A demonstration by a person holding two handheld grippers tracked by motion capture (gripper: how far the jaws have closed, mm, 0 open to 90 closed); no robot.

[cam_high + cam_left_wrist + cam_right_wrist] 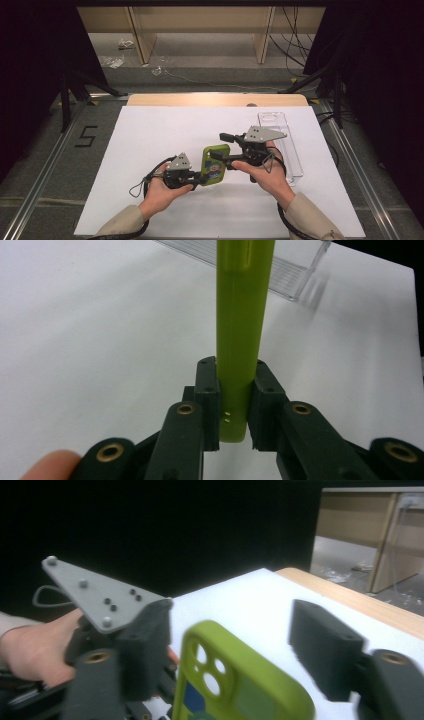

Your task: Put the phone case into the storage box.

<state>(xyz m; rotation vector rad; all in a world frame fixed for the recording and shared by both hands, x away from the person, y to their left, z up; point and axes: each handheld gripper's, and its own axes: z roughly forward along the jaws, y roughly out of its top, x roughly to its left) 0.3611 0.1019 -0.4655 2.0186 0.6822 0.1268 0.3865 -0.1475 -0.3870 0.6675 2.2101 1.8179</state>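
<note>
A green phone case (215, 165) is clamped edge-on by the left tongs (234, 405). Its camera holes are shown in the right gripper view, between the open right tongs (235, 650). A clear tray (285, 145) is seen on the white surface (150, 135).

Person wears beige long sleeves (310, 212). Left gripper (200, 178) and right gripper (222, 147) are black, each topped by a grey three-cornered plate (263, 134) with dark screws. Black cables (292, 225) trail back along both forearms. Jaws are black, blocky, with brass-coloured pivot bushings (186, 409) on the linkage arms.
</note>
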